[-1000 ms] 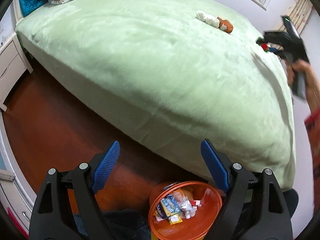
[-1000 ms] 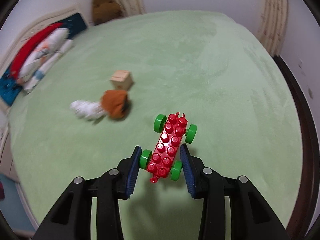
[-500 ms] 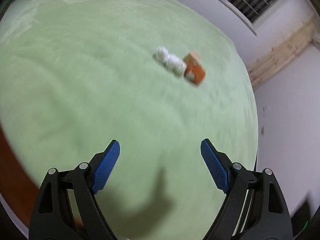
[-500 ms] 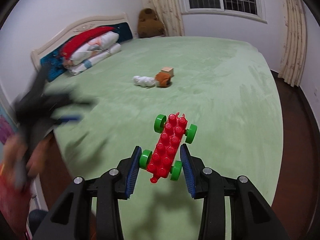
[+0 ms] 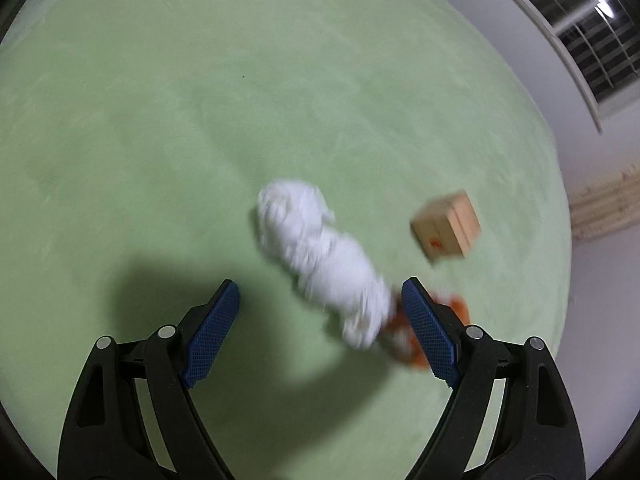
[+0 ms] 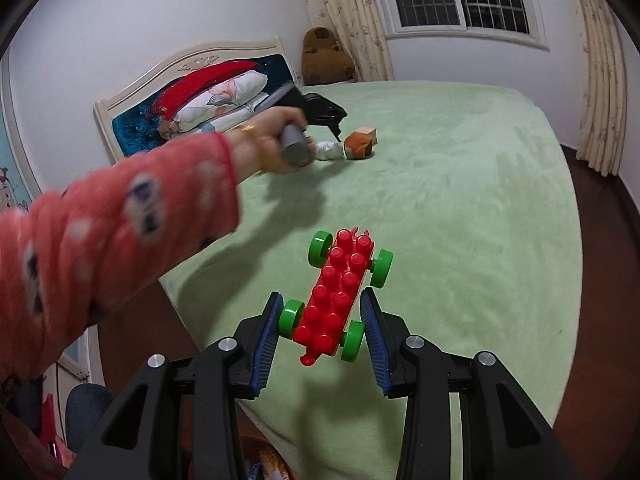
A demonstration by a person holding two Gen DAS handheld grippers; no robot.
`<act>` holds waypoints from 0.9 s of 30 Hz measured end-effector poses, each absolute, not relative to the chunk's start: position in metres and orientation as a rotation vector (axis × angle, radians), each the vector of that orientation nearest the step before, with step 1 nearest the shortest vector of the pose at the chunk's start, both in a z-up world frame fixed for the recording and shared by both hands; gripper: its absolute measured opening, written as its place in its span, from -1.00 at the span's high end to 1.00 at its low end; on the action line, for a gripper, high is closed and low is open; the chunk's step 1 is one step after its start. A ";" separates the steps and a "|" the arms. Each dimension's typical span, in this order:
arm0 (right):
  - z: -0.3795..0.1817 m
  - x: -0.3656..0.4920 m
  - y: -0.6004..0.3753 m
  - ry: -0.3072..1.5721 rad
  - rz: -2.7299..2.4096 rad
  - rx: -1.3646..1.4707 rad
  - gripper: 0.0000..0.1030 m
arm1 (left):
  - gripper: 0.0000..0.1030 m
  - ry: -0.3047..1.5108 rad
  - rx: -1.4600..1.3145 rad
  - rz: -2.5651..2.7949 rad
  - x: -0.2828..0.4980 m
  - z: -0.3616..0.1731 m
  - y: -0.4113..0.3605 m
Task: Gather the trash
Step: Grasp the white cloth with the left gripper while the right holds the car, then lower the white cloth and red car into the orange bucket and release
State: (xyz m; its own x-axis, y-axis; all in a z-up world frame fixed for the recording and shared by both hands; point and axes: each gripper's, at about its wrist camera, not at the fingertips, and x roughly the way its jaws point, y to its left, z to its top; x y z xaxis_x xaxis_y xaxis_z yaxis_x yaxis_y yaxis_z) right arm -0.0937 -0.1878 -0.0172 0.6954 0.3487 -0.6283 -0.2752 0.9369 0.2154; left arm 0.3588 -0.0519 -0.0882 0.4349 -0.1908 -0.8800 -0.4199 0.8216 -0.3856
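— Tissue, that's what she's after. From the left gripper (image 5: 320, 320) view, a moment back it hung over the orange bin on the floor; now it's out over the green bed (image 5: 200, 100), jaws spread wide and empty, the crumpled white tissue (image 5: 324, 256) lying just ahead between the tips.

— So the next pickup is lined up?

— Looks like it, though nothing's pinched yet. One tissue wad, one wooden block (image 5: 448, 224) a little to its right, and one blurry orange scrap (image 5: 456, 304) half hidden behind the right-hand finger.

— And the other view?

— The right gripper (image 6: 320, 324) is clamped on the red toy car (image 6: 336, 300), same as a second ago. What's new is her left hand (image 6: 272, 146) reaching across in a red spotted sleeve (image 6: 120, 220). Counted here: one car with four green wheels, one tissue (image 6: 330, 150), one orange scrap (image 6: 358, 145), one block (image 6: 368, 133), all near the left gripper's tips
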 end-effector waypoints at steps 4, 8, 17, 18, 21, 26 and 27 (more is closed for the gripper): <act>-0.018 -0.093 -0.193 0.721 0.348 0.114 0.23 | -0.35 1.179 -0.550 0.229 0.370 -0.094 -0.058; -0.012 -0.096 -0.203 0.702 0.322 0.137 0.23 | 0.27 1.169 -0.477 0.250 0.363 -0.092 -0.056; 0.001 -0.104 -0.212 0.686 0.249 0.118 0.23 | 0.35 1.133 -0.367 0.183 0.329 -0.069 -0.043; 0.002 -0.106 -0.212 0.686 0.241 0.112 0.23 | 0.35 1.113 -0.330 0.168 0.317 -0.059 -0.043; 0.004 -0.111 -0.212 0.691 0.227 0.104 0.23 | 0.35 1.054 -0.247 0.104 0.280 -0.031 -0.039; 0.008 -0.124 -0.207 0.699 0.217 0.083 0.23 | 0.35 0.959 -0.131 -0.001 0.198 0.011 -0.034; 0.009 -0.127 -0.205 0.701 0.217 0.081 0.22 | 0.35 0.946 -0.111 -0.029 0.182 0.017 -0.035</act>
State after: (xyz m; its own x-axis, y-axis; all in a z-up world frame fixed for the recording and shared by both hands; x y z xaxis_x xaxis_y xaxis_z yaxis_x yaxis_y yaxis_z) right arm -0.1273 -0.2055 0.0087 0.7431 0.2248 -0.6303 -0.1706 0.9744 0.1464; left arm 0.1825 -0.0350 0.0172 0.5847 -0.0735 -0.8079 -0.0237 0.9939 -0.1076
